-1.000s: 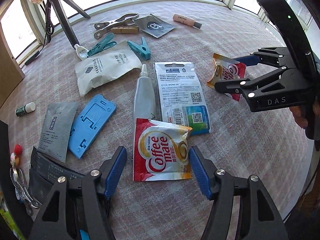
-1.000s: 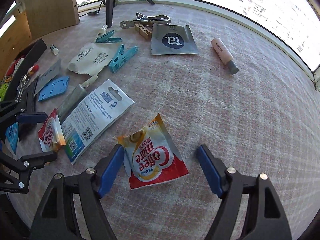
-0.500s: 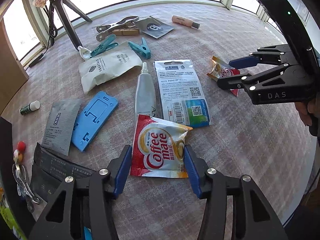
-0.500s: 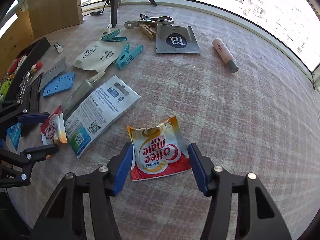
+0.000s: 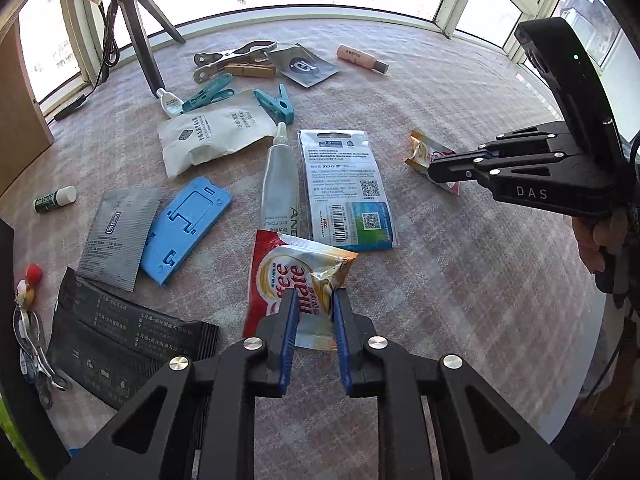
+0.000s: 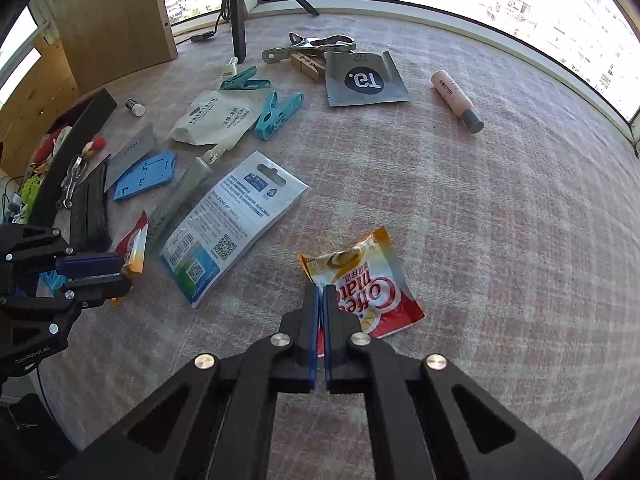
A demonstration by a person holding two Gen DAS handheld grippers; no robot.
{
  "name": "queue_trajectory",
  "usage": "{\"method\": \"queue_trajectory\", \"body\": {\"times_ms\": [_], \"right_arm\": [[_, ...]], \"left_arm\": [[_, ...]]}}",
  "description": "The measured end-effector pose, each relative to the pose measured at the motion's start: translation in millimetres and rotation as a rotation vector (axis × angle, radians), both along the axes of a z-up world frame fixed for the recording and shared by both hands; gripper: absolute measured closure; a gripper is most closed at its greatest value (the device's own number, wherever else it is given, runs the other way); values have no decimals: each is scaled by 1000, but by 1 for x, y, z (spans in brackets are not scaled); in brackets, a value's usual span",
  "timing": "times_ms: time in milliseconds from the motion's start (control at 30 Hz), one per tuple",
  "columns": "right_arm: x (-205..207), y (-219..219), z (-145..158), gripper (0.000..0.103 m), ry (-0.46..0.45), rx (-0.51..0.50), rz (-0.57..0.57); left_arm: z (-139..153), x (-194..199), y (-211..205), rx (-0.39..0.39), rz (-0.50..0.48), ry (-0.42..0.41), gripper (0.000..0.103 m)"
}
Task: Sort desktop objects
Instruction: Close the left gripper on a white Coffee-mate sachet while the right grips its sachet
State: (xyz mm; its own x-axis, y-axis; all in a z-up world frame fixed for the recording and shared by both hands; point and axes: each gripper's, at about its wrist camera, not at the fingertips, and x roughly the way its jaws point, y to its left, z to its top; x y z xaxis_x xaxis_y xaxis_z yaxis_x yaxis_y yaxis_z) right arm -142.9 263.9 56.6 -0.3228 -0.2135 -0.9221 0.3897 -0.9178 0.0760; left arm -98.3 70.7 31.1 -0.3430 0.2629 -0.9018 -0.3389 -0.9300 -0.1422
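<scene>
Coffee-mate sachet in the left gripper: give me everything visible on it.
The Coffee-mate sachet is a flat foil-like packet, red and white with a cream-and-gold top edge, crinkled at its upper right corner. It lies on the woven tabletop, logo facing up. The left gripper is shut on its near edge, puckering the film there. Its far edge overlaps the end of the grey tube and meets the white hang-tag packet.
</scene>
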Motion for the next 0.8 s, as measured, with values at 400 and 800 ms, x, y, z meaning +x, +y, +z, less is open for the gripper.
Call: {"method": "queue_trajectory", "body": {"times_ms": [400, 800], "right_arm": [[-3, -1, 10, 102, 13, -58, -37], [-8, -15, 32, 102, 54, -100, -57]], "left_arm": [[2, 0, -7, 24, 22, 9, 102], [38, 6, -32, 31, 66, 85, 102]]}}
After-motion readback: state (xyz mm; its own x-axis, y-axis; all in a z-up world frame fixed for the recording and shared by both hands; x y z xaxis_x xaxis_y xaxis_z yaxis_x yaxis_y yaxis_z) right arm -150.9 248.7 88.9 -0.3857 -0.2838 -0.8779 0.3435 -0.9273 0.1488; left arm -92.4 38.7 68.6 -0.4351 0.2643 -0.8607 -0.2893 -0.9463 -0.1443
